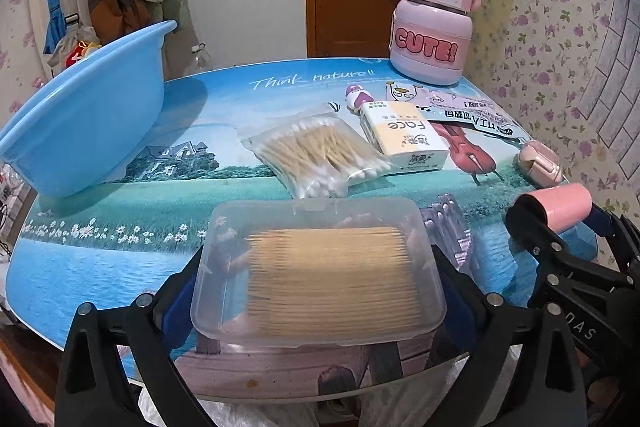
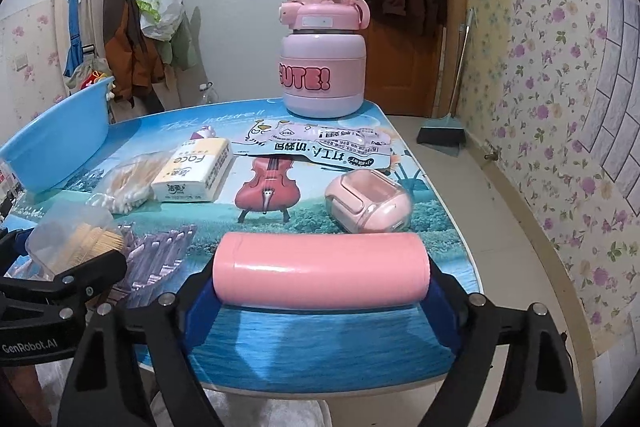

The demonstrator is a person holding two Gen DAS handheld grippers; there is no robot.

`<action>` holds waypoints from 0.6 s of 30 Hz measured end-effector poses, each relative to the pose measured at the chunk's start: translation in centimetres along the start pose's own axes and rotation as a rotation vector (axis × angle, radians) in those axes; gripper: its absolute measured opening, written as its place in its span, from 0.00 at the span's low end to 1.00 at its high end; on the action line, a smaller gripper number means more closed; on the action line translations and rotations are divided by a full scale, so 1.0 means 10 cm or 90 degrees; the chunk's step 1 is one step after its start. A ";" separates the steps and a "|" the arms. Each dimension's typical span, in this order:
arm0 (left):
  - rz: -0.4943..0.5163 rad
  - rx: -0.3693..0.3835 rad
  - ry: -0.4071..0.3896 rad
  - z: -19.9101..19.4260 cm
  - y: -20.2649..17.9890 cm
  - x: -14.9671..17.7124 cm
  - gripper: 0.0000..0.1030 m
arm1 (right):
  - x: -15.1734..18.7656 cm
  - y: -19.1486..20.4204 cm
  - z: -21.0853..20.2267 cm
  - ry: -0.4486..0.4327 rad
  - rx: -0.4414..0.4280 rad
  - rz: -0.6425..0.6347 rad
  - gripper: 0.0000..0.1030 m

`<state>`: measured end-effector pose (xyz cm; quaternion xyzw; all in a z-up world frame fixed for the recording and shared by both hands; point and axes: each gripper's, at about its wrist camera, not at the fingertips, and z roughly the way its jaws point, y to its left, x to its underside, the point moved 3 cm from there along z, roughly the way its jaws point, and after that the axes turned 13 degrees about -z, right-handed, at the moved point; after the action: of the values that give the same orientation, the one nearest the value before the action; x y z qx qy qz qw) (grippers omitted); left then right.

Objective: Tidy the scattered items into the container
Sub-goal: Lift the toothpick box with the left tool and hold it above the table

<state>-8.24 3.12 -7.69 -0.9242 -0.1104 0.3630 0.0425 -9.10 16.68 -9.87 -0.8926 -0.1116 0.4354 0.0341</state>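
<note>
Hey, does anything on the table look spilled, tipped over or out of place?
Nothing is spilled. The small pink jar lies on its side near the violin print, and the blue basin rests tilted at the table's far left edge.

the basin (image 1: 88, 123) is plain light blue. the table (image 1: 120, 259) carries a printed scene: blue water, green meadow, white daisies and a red violin. the toothpick box (image 1: 320, 275) is clear, its sticks pale tan. the cotton swab bag (image 1: 320, 155) shows tan stems with white tips. the tissue pack (image 1: 402, 137) is white and yellow. the roll (image 2: 320, 269) is solid pink. the bottle (image 2: 322, 79) is lilac with pink lettering and a pink lid. both grippers are black with blue pads.
</note>
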 end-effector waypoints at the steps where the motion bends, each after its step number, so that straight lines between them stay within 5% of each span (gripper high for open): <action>1: 0.000 0.000 -0.002 0.00 0.00 0.01 0.96 | 0.00 0.00 0.00 0.000 0.002 0.000 0.85; 4: -0.001 0.001 -0.009 -0.02 0.00 0.01 0.89 | 0.00 -0.01 -0.02 -0.001 0.009 0.000 0.85; 18: -0.019 0.019 -0.024 -0.18 0.16 -0.03 0.89 | -0.02 0.09 -0.33 0.002 0.044 0.029 0.85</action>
<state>-6.94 1.49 -6.38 -0.9148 -0.1196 0.3812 0.0596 -6.49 15.83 -7.81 -0.8939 -0.0764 0.4382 0.0552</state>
